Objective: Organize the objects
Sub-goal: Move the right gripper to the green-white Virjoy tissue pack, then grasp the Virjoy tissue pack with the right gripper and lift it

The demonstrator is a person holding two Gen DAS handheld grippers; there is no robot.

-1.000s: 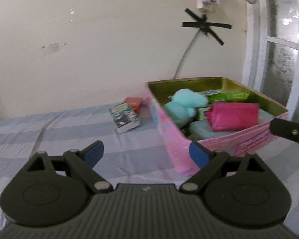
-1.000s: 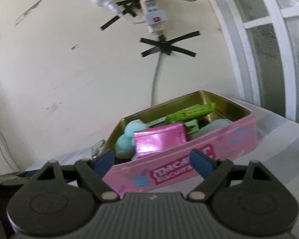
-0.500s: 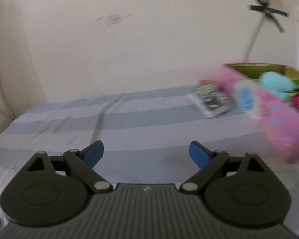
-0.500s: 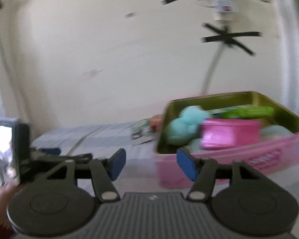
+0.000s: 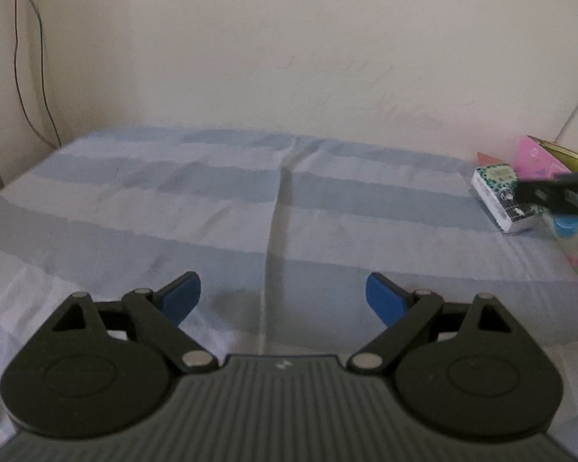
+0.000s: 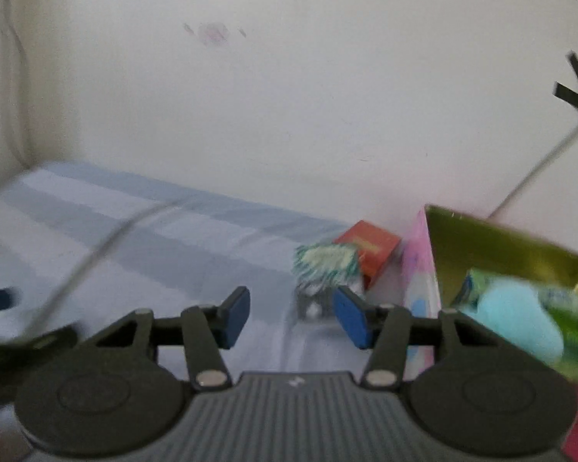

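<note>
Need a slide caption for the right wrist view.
Right gripper, jaws closing on nothing, faces green-patterned pack and red box beside pink tin.

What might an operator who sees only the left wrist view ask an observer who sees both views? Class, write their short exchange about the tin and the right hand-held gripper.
Operator: I see only a corner of the pink tin. What is inside?
Observer: A light blue soft toy lies in it, beside green packets.
Operator: Is the right hand-held gripper holding anything?
Observer: No. Its jaws are closing with nothing between them.
</note>
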